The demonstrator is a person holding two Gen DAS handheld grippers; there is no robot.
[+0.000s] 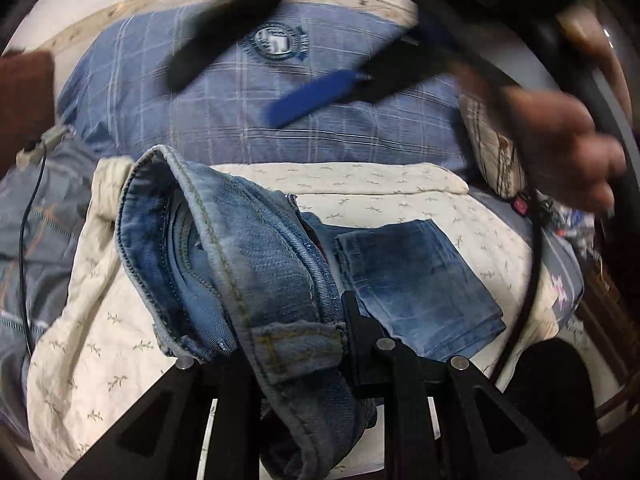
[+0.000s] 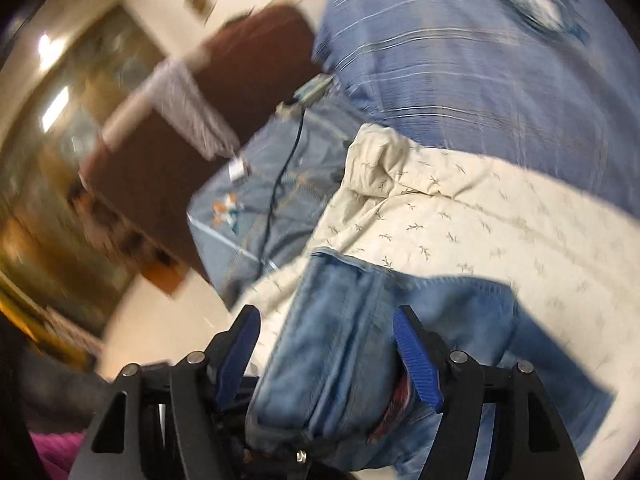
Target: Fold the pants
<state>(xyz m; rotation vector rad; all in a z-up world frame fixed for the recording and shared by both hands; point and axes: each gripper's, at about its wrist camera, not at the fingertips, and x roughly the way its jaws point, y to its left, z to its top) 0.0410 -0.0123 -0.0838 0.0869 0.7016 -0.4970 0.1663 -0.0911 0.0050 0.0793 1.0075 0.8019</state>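
Note:
Blue jeans lie on a cream printed sheet, with one part folded flat to the right. My left gripper is shut on the bunched waistband and lifts it off the sheet; the denim hides one of its fingers. Blurred, my right gripper hangs open above the far side with a blue pad showing, and a person's hand holds it. In the right wrist view the jeans run between the spread jaws of the right gripper. Its left blue pad stands apart from the cloth.
A blue plaid cover with a round badge lies behind the sheet. A grey-blue cloth with a black cable across it sits to the left. A brown headboard stands beyond it.

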